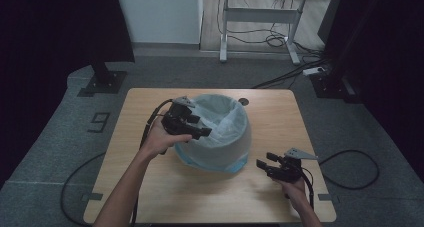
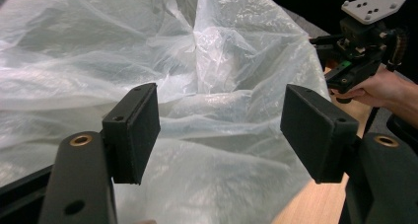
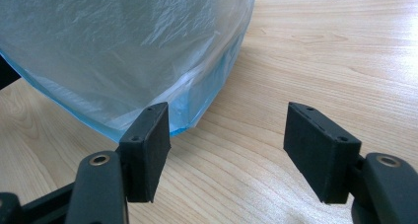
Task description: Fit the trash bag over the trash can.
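Observation:
A round bin (image 1: 220, 142) lined with a translucent plastic bag (image 1: 220, 118) stands mid-table; a blue edge shows at its base (image 3: 207, 103). My left gripper (image 1: 202, 132) hovers at the bin's left rim, open, with the crinkled bag (image 2: 212, 86) spread behind its jaws and nothing between them. My right gripper (image 1: 266, 162) rests low over the table at the front right, open, its jaws pointing at the bin's lower side (image 3: 123, 51). In the left gripper view the right gripper (image 2: 355, 61) shows at the upper right, held by a hand.
The wooden table (image 1: 150, 187) has a small round hole (image 1: 243, 101) behind the bin. Cables (image 1: 350, 167) trail off its right and left edges. A desk frame (image 1: 260, 22) and black stands sit on the grey floor beyond.

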